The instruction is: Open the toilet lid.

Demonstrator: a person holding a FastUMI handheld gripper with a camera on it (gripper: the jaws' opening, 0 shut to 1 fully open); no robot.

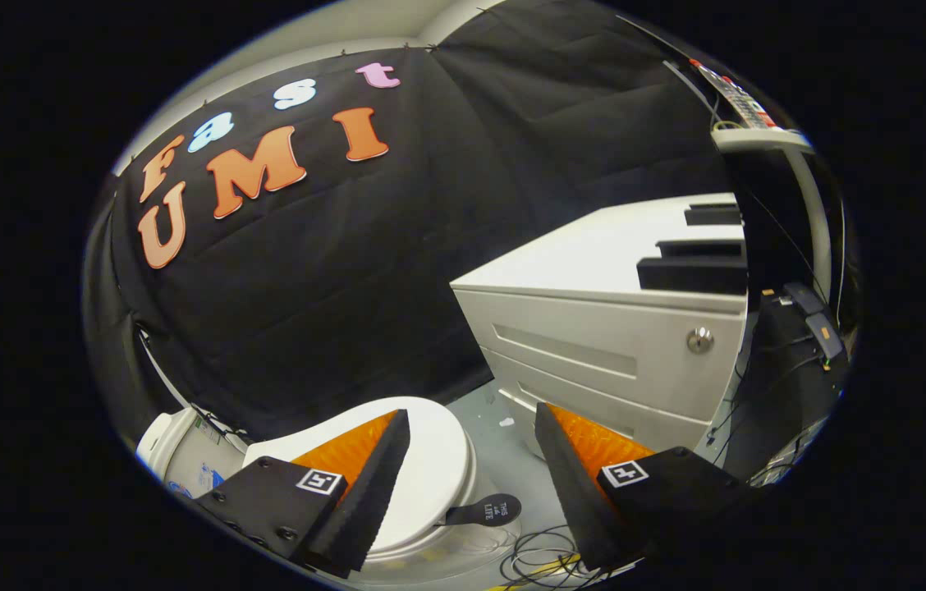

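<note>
A white toilet (430, 468) sits low on the grey floor (512, 468), its smooth oval lid (438, 460) closed flat, a dark tab (483, 510) at its front edge. The gripper (471, 427) hovers above with fingers spread wide, holding nothing. A white drawer cabinet (594, 345) stands beyond.

Glossy smooth plastic toilet lid (430, 460); matt painted metal drawer cabinet (594, 345); wrinkled cloth wall (364, 271).

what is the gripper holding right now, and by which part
Nothing. The gripper is open, its fingers apart above the closed toilet lid, clear of its dark tab.
</note>
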